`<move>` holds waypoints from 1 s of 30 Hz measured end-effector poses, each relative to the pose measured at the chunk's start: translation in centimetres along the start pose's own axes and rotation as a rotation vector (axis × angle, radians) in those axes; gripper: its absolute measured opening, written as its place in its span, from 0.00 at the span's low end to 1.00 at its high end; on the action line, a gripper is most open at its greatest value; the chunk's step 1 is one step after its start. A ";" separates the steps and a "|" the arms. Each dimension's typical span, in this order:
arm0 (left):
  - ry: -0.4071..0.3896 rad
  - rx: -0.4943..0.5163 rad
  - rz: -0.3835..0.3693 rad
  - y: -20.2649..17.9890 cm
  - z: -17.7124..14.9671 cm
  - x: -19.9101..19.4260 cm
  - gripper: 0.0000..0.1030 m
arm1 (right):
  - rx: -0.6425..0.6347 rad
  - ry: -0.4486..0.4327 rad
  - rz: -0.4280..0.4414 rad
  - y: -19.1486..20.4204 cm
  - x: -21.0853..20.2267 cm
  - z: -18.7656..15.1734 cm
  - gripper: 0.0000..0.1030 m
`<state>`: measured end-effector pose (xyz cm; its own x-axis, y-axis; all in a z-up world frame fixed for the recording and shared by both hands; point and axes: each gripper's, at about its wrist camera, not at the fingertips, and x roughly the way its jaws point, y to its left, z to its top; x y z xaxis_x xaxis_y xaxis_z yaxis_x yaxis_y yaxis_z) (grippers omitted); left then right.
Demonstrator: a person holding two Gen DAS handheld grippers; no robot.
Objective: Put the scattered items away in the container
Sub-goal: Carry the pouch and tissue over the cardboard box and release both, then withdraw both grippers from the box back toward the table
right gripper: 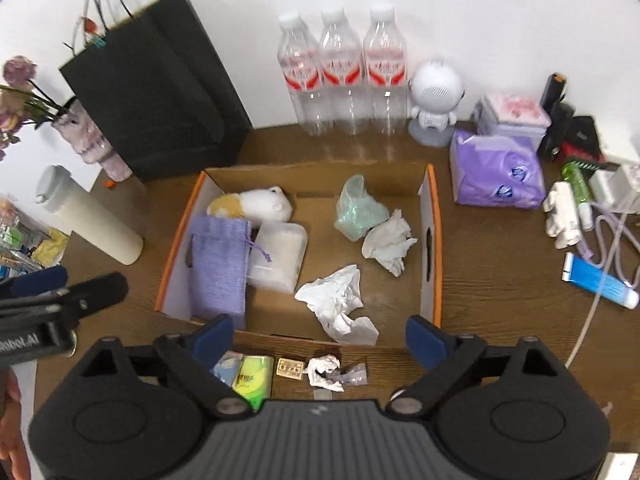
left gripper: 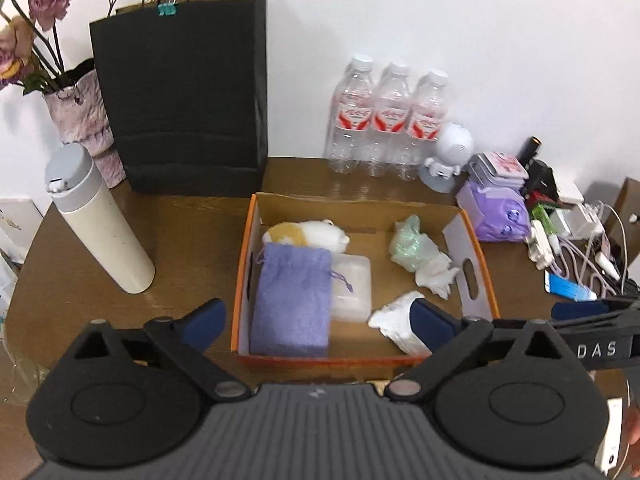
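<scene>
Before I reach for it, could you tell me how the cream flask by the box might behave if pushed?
The flask stands tall and narrow, so a high push would probably tip it. Its round body would likely roll once down. The smooth wall may slip between pads.

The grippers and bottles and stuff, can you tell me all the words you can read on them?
"DAS" stands in white letters on the right gripper, seen from the left wrist camera.
"obot.AI" stands on the left gripper, seen from the right wrist camera; its start is cut off.
The red labels on the water bottles are too blurred to read.
The purple pack, blue tube and green packet carry print too small to read.
</scene>
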<state>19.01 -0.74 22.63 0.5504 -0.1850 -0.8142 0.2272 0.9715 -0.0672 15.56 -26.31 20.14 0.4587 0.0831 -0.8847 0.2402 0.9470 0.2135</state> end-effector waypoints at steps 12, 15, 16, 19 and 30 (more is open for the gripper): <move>-0.082 0.000 0.022 -1.7 -3.9 -1.7 1.00 | -0.003 -0.150 -0.039 0.7 -2.3 -3.6 0.90; -0.173 0.006 0.046 -1.9 -5.8 -1.9 1.00 | -0.027 -0.233 -0.040 1.0 -2.0 -4.9 0.90; -0.229 0.013 0.055 -1.9 -6.8 -2.0 1.00 | -0.033 -0.273 -0.036 1.0 -1.9 -5.5 0.90; -0.359 0.030 0.076 -1.9 -9.5 -1.7 1.00 | -0.038 -0.404 -0.005 0.7 -1.2 -7.6 0.91; -0.542 0.046 0.057 -1.5 -15.2 3.2 1.00 | -0.056 -0.638 -0.009 -0.7 5.2 -13.3 0.91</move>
<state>8.22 -0.53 11.32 0.8952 -0.1938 -0.4013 0.2131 0.9770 0.0036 6.35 -22.35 9.91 0.8801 -0.1102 -0.4619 0.2096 0.9629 0.1697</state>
